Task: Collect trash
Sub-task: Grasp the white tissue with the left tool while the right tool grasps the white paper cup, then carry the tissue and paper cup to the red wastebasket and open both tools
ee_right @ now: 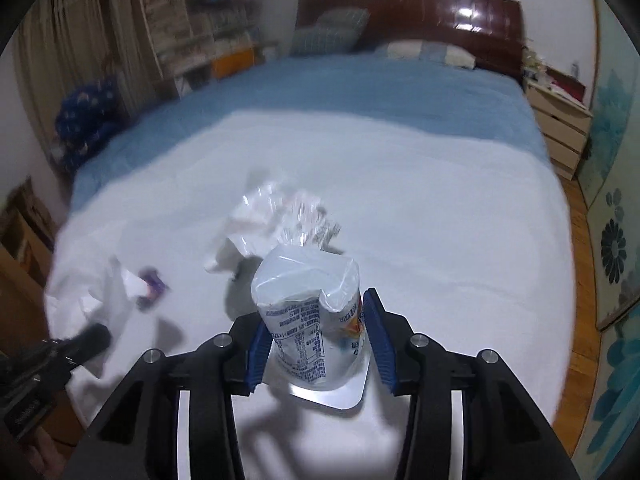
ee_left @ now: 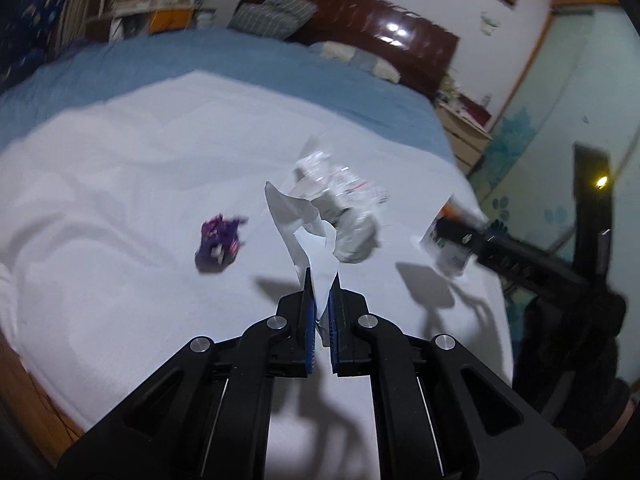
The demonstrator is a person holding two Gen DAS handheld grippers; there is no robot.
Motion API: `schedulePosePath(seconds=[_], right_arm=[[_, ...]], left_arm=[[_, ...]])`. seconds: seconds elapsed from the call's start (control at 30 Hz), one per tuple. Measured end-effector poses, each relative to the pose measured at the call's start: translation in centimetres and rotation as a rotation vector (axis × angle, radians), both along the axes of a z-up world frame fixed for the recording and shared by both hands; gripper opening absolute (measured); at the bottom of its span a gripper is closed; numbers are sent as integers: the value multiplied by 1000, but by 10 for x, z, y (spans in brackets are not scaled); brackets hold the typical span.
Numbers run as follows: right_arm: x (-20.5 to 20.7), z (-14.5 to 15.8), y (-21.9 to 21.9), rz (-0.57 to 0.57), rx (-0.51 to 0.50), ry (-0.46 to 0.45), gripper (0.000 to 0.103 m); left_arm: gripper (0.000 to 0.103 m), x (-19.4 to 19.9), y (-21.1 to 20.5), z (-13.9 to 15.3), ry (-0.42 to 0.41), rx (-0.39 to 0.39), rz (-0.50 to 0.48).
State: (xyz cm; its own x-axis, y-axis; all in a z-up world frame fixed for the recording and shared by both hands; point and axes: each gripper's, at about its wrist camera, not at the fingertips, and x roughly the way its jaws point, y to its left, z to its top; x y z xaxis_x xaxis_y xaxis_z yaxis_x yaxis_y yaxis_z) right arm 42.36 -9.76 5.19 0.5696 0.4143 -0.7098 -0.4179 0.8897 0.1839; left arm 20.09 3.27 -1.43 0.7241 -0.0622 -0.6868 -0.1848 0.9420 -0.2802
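Observation:
My left gripper (ee_left: 322,280) is shut on a white plastic bag (ee_left: 298,224) and holds it above the white sheet (ee_left: 120,208). My right gripper (ee_right: 316,320) is shut on a white drink pouch (ee_right: 308,312) with printed text, held above the sheet; it shows at the right of the left wrist view (ee_left: 446,246). A crumpled clear wrapper (ee_left: 340,192) lies on the sheet beyond the bag, also in the right wrist view (ee_right: 280,216). A purple wrapper (ee_left: 218,242) lies to its left, also in the right wrist view (ee_right: 150,280).
The bed has a blue cover (ee_right: 320,92), pillows (ee_right: 328,30) and a dark wooden headboard (ee_right: 420,12). A bedside drawer unit (ee_right: 560,124) stands at the right. Bookshelves (ee_right: 200,28) and a curtain stand at the left. Wooden floor (ee_right: 576,240) runs along the bed's right side.

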Motion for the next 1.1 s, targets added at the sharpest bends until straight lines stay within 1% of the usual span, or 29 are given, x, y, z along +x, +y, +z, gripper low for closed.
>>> schedulePosePath(seconds=[0.1,0.13,0.2,0.23,0.27,0.3,0.37,0.4,0.43,0.47,0.53,0.57,0.6,0.67,0.7,0.73,0.77,0.8,0.83,0.9,0.93,1.0,1.03,1.07,1.1], right_arm=[[-39,61,-44,-21,88,-98,44],[-50,78,-58,-28,109,-125,44],[-85,126,-101,-53,173,-204,44],[-99,143,-118,-63,194,-229,44],[-118,164,-144,-81,226,-266,44],[-136,182,-169,-98,246,-295,44],[-171,207,-217,-135,262,-340,45],[-188,215,-243,-162,265,-360,45],[-202,220,-264,-185,264,-370,45],[-219,222,-291,-214,254,-367,45],[-248,216,-337,-280,217,-353,45],[-264,207,-363,-326,186,-340,45],[-277,195,-386,-360,155,-310,45],[-297,174,-422,-421,111,-269,45],[-311,151,-449,-469,82,-211,45],[-320,139,-467,-498,72,-176,45],[-334,119,-491,-550,71,-126,45],[-341,108,-507,-573,71,-98,45],[-355,89,-528,-615,73,-53,45],[-372,58,-558,-673,70,3,45],[-382,38,-572,-702,63,41,45],[-398,-4,-590,-738,52,126,45],[-401,-21,-591,-748,51,165,45],[-407,-46,-595,-754,40,219,45],[-410,-63,-599,-762,34,249,45]], left_arm=[[5,-18,-21,35,-67,42,-26],[5,-25,-31,51,-101,55,-34],[5,-35,-50,77,-152,70,-58],[5,-39,-61,87,-170,79,-70],[5,-45,-79,106,-199,96,-97],[5,-48,-92,116,-220,103,-113],[5,-60,-132,146,-284,128,-182],[5,-66,-148,155,-306,136,-207],[5,-74,-173,169,-334,146,-256],[5,-78,-190,176,-346,149,-290],[5,-89,-240,191,-377,131,-400],[5,-94,-258,192,-379,120,-441],[5,-97,-285,193,-374,107,-503],[5,-102,-338,187,-355,89,-613],[5,-103,-360,181,-338,84,-657],[5,-105,-388,171,-310,75,-714],[5,-107,-404,164,-288,65,-747],[5,-109,-429,151,-251,42,-794],[5,-110,-452,135,-202,21,-839],[5,-117,-488,104,-119,6,-894],[5,-119,-508,83,-57,6,-924],[5,-119,-535,44,72,-29,-964],[5,-118,-550,17,174,-35,-985],[5,-119,-560,-8,256,-27,-996],[5,-120,-566,-27,314,-16,-1004]])
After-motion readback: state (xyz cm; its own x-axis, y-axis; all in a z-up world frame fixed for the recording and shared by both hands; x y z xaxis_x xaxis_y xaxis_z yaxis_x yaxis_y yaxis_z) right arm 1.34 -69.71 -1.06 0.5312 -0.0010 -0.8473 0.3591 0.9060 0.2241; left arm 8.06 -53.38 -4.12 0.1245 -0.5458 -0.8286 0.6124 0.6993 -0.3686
